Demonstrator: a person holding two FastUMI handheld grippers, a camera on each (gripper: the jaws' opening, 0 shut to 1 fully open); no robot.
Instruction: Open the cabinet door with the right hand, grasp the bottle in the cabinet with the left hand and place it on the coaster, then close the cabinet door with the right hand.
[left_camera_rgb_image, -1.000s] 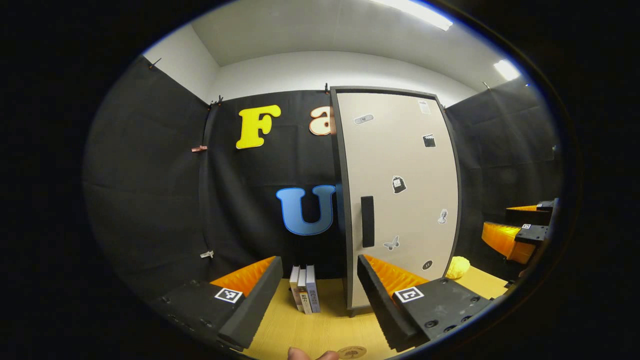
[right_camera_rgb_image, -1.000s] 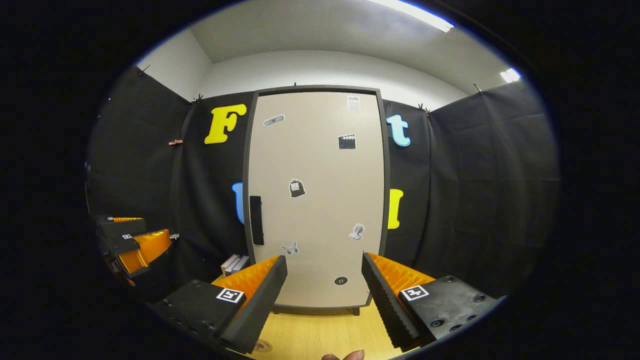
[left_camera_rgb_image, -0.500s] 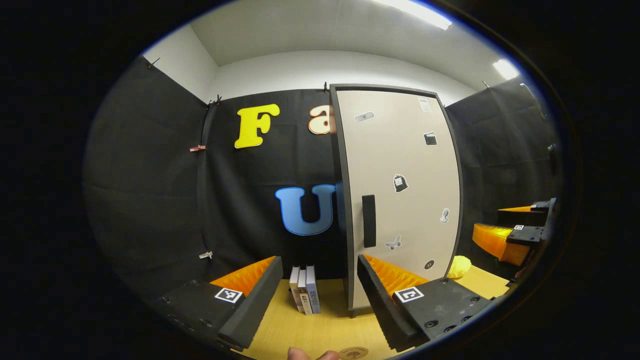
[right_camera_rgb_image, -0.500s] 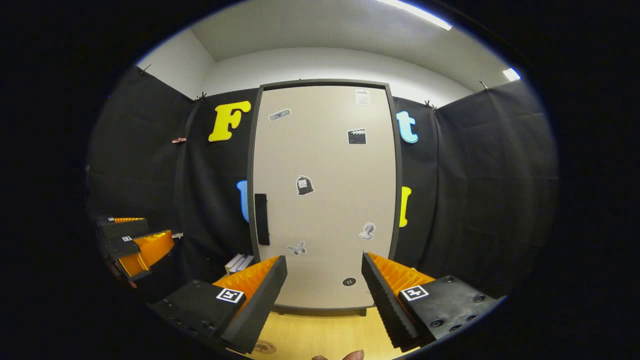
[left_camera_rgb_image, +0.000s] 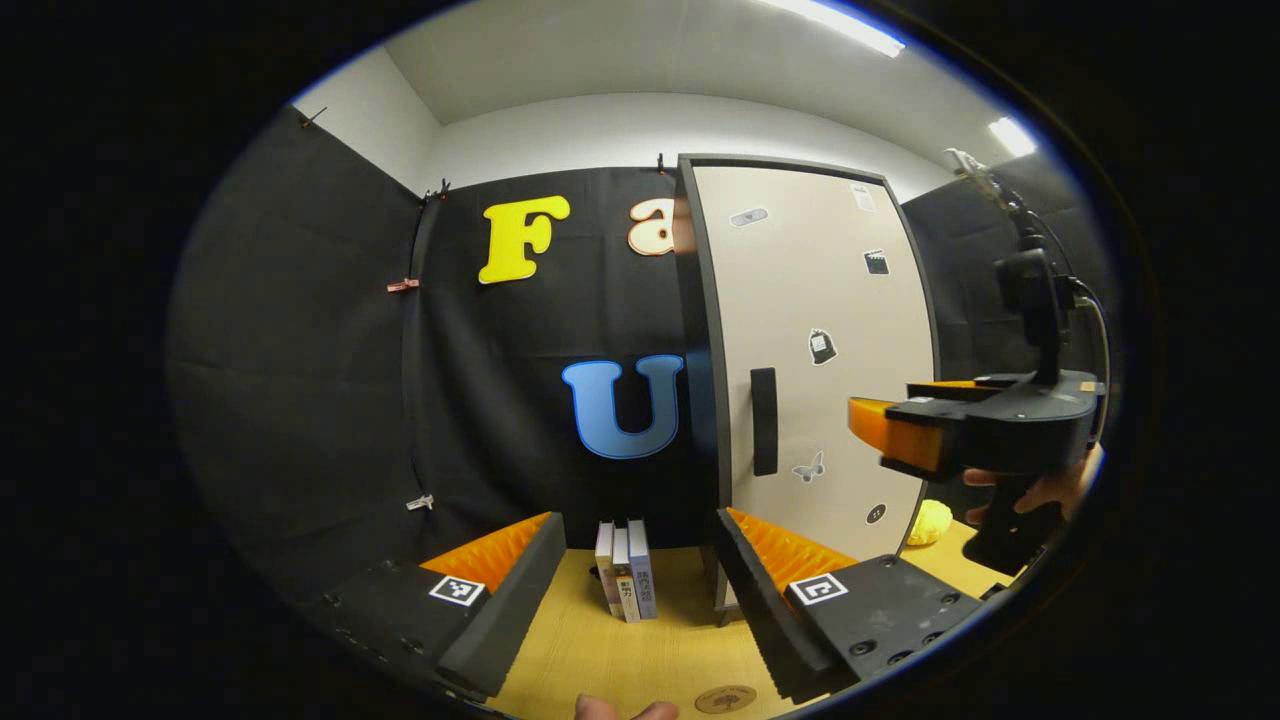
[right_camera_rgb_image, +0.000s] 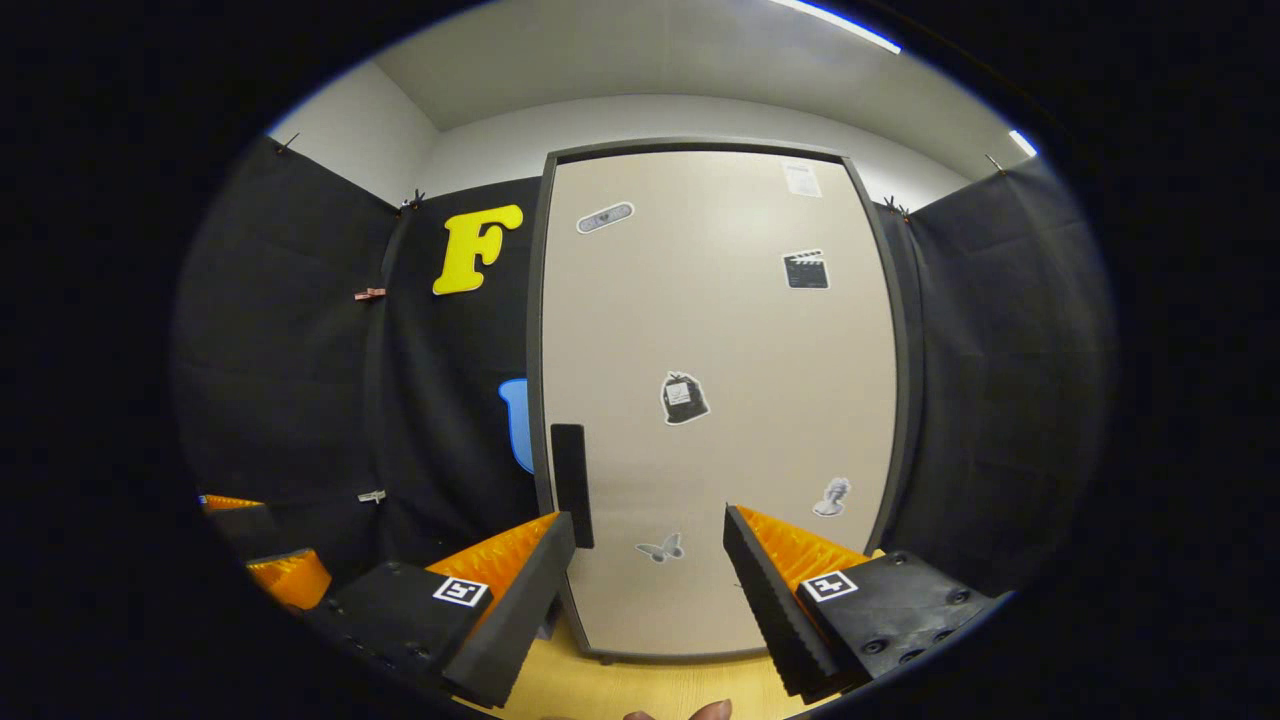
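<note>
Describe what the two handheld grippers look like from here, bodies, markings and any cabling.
The left gripper and the right gripper each have two wedge-shaped fingers with ridged inner faces on black blocks, each block carrying a square black-and-white tag. In the left gripper view, the right gripper's black body carries a camera on a stalk with a thin cable, above a dark pistol handle.

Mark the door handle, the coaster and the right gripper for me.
door handle (right_camera_rgb_image: 572, 485): right gripper view, middle of the dark vertical bar.
coaster (left_camera_rgb_image: 726, 699): left gripper view, centre of the round disc.
right gripper (right_camera_rgb_image: 648, 580): right gripper view, midway between its fingertips.
</note>
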